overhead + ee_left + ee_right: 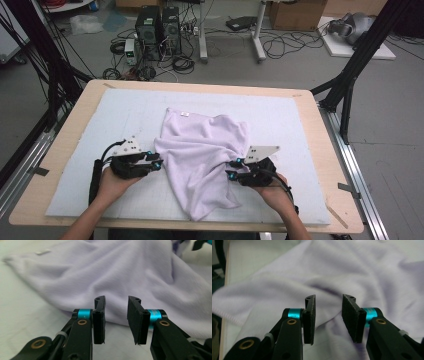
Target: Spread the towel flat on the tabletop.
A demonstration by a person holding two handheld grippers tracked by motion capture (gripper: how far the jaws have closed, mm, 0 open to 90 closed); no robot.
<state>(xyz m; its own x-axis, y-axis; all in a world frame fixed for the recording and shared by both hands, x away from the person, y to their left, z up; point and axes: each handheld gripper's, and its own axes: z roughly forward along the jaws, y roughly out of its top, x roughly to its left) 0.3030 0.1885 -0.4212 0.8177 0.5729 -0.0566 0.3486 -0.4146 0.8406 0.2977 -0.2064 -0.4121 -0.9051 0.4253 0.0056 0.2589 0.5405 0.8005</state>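
A pale lilac cloth lies crumpled in soft folds at the middle of the white mat. The left gripper sits just beside its left edge and the right gripper at its right edge; each points inward, jaws apart, gripping nothing.

Your high view looked forward and down from above your side of the table, well back. Each tool's camera sat close behind its own jaws, the left facing 3 o'clock, the right 9 o'clock. All three shared the lilac cloth.
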